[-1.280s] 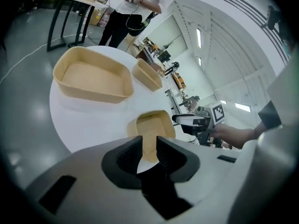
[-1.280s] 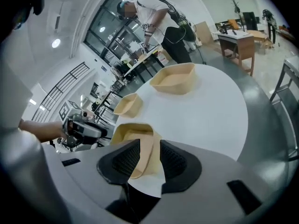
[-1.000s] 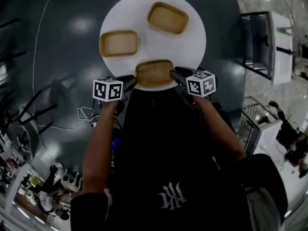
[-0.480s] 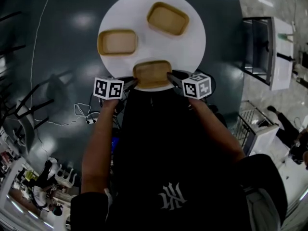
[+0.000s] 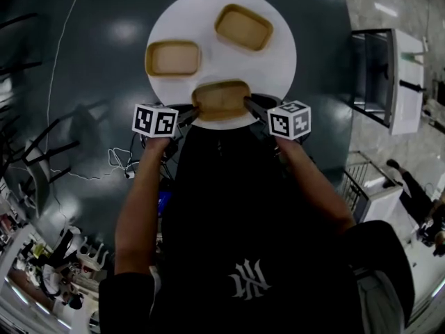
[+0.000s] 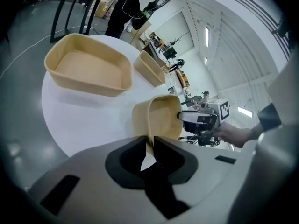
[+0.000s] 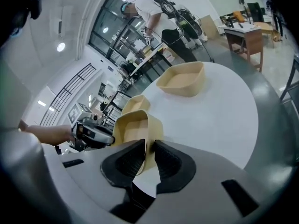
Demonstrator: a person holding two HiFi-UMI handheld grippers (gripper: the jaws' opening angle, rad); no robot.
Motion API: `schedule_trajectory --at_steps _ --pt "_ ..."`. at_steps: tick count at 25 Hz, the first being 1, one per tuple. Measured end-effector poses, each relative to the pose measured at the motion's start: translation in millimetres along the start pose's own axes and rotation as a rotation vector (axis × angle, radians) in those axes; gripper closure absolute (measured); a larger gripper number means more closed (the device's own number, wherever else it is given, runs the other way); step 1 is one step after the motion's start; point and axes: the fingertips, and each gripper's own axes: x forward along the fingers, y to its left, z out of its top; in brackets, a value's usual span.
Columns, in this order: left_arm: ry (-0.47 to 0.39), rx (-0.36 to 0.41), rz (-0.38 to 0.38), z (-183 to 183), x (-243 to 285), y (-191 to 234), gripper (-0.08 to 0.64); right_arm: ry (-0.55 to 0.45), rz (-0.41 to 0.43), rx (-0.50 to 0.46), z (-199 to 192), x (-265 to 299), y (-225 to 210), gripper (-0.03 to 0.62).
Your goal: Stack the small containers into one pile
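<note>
Three tan containers sit on a round white table [image 5: 278,68]. The near container [image 5: 221,100] [image 6: 161,118] [image 7: 133,127] lies at the table's front edge between both grippers. My left gripper [image 5: 191,115] [image 6: 148,146] is shut on its left end wall. My right gripper [image 5: 249,105] [image 7: 149,155] has the right end wall between its jaws; they are closing and the pads touch the wall. A second container [image 5: 173,58] [image 6: 88,69] rests at the left. The third container [image 5: 243,26] [image 7: 182,80] sits at the far right.
The table stands on a dark glossy floor. A white cabinet [image 5: 393,75] is off to the right. Loose cables [image 5: 125,165] lie on the floor to the left. People and furniture fill the background of both gripper views.
My right gripper has slid in from the right and its jaws have come together on the near container's end wall. The left gripper keeps its hold.
</note>
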Motion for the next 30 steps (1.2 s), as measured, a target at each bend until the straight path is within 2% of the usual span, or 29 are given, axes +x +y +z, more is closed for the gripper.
schedule_trajectory --at_steps 5,12,19,24,30 --pt "-0.040 0.050 -0.012 22.6 -20.7 -17.6 0.508 -0.080 0.017 -0.052 35.9 -19.0 18.0 0.506" --pt "-0.128 0.141 0.019 60.7 -53.0 -33.9 0.514 -0.192 0.058 -0.108 79.9 -40.6 49.3 0.505" --pt "-0.215 0.226 0.045 89.6 -89.4 -43.9 0.518 -0.276 0.083 -0.146 106.4 -51.1 76.3 0.505" --pt "-0.232 0.253 0.058 97.0 -106.4 -40.9 0.522 -0.307 0.103 -0.147 114.7 -47.5 91.6 0.505" --pt "-0.215 0.255 0.048 101.0 -131.3 -17.5 0.522 -0.310 0.118 -0.097 122.6 -19.8 109.9 0.505"
